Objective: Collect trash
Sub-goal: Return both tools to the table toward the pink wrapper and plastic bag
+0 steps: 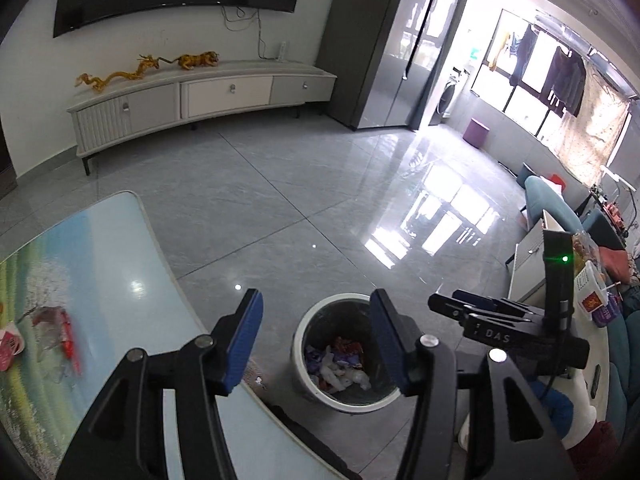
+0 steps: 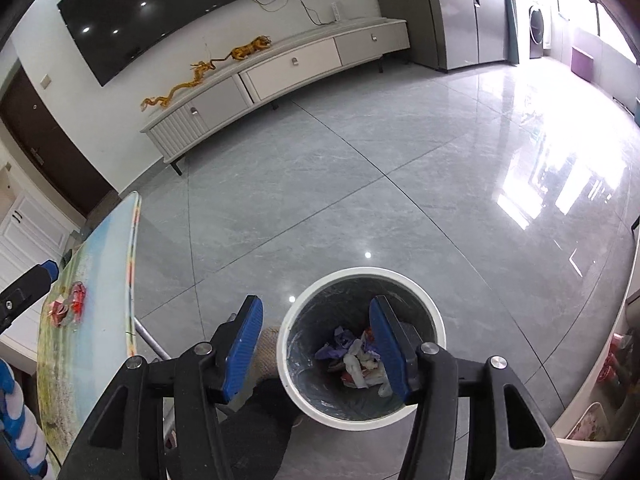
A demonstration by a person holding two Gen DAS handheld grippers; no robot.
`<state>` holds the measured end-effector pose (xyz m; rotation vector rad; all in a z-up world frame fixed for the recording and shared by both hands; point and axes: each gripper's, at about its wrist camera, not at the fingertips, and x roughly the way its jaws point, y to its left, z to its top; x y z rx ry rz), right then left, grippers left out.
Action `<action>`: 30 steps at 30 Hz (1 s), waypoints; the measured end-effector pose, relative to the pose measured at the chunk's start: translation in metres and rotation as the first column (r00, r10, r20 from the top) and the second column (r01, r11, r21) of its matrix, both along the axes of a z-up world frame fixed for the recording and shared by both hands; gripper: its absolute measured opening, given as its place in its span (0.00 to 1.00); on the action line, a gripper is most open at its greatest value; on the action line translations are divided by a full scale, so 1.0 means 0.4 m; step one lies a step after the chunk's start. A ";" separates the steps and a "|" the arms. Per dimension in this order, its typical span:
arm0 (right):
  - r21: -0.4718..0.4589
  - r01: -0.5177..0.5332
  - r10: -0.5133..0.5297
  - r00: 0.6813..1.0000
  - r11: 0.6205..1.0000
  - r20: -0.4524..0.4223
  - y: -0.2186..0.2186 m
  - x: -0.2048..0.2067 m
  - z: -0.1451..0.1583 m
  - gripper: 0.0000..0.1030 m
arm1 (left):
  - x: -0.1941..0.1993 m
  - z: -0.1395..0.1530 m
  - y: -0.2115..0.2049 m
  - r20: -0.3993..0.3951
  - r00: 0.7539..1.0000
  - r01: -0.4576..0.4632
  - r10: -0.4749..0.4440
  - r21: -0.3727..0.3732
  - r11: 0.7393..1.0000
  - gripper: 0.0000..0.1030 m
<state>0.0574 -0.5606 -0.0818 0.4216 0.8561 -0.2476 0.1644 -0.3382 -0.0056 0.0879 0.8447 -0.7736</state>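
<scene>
A white-rimmed trash bin (image 1: 298, 344) (image 2: 362, 274) with a grey liner stands on the floor beside the table. Crumpled wrappers and tissues (image 1: 340, 364) (image 2: 356, 356) lie inside it. My left gripper (image 1: 316, 344) hangs open above the bin's left side, with nothing between its blue pads. My right gripper (image 2: 316, 340) is open and empty over the bin as well; in the left wrist view it shows as black fingers (image 1: 460, 306) to the right. Red wrappers and clear plastic (image 1: 60, 332) (image 2: 72, 304) lie on the picture-topped table (image 1: 112, 248) (image 2: 100, 248).
Shiny grey floor tiles (image 2: 360, 168) stretch to a low TV cabinet (image 1: 200, 100) under a wall TV. A grey fridge (image 1: 384, 60) stands at the back right. To the right, a white side table (image 1: 528, 264) holds snack boxes. A dark lump (image 2: 260, 420) lies by the bin.
</scene>
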 end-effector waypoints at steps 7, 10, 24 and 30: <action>-0.039 -0.113 0.116 0.990 0.993 0.085 0.161 -0.006 0.105 0.52 | -0.050 0.082 0.251 0.124 0.973 -0.195 0.194 -0.003 0.981 0.52; -0.058 -0.168 0.174 0.977 0.984 0.121 0.234 -0.021 0.144 0.52 | -0.093 0.119 0.376 0.214 0.931 -0.306 0.296 0.011 0.952 0.52; -0.152 -0.417 0.443 0.858 0.896 0.258 0.593 -0.076 0.286 0.59 | -0.339 0.240 0.805 0.456 0.632 -0.673 0.627 -0.079 0.735 0.66; -0.217 -0.516 0.558 0.787 0.829 0.261 0.728 -0.098 0.307 0.59 | -0.446 0.257 0.864 0.482 0.550 -0.732 0.682 -0.115 0.672 0.70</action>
